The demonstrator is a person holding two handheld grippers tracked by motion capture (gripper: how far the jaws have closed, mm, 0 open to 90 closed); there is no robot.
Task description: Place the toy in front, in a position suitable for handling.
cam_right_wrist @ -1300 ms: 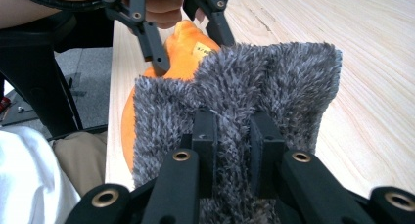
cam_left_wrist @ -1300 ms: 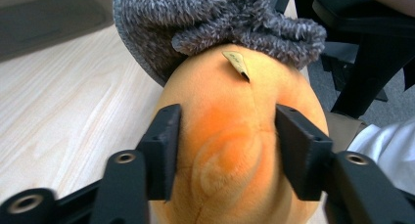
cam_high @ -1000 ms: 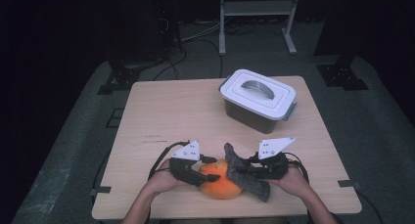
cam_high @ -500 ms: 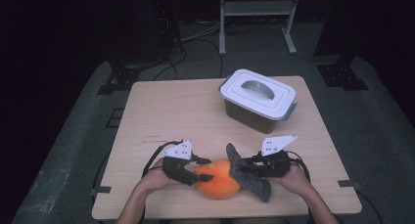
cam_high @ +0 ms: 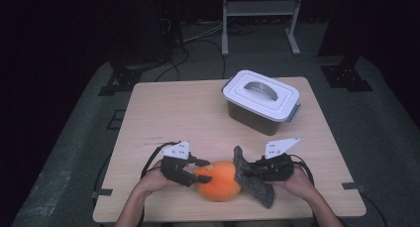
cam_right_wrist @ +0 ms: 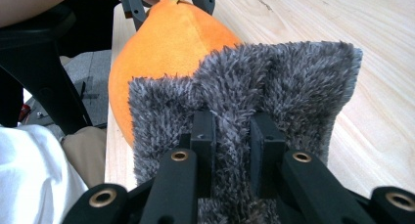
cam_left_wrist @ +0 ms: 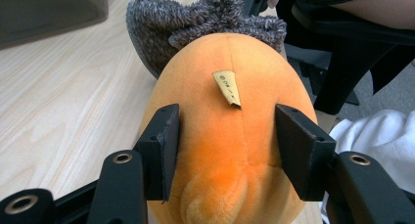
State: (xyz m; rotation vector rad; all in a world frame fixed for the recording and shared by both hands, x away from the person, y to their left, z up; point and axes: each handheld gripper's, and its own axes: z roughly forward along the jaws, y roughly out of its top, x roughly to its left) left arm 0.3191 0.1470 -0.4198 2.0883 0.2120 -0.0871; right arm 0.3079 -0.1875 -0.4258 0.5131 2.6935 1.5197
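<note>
Left gripper point(cam_left_wrist: 227, 150): mine, jaws apart, straddling the narrow end of the orange plush; pads sit at its two sides. Pressing or just beside, can't tell.
Left gripper, high view point(cam_high: 200, 170): at the left end of the plush, my left hand point(cam_high: 153, 180) behind it.
Right gripper point(cam_right_wrist: 230, 141): jaws pinched tight on a fold of the grey fuzzy cloth, pile bulging up between them.
Right gripper, high view point(cam_high: 252, 171): at the right end of the plush, my right hand point(cam_high: 297, 180) behind it.
Orange plush point(cam_high: 218, 181): lying on the table near the front edge, between my two grippers; small tan tag point(cam_left_wrist: 227, 87) on its seam.
Grey fuzzy cloth point(cam_high: 252, 178): attached or only pressed against the plush's right end, can't tell; one flap sticks up, another trails toward the front edge.
Table point(cam_high: 188, 113): light wood.
Lidded box point(cam_high: 261, 100): white lid with grey handle, dark body, back right, well apart from the plush.
</note>
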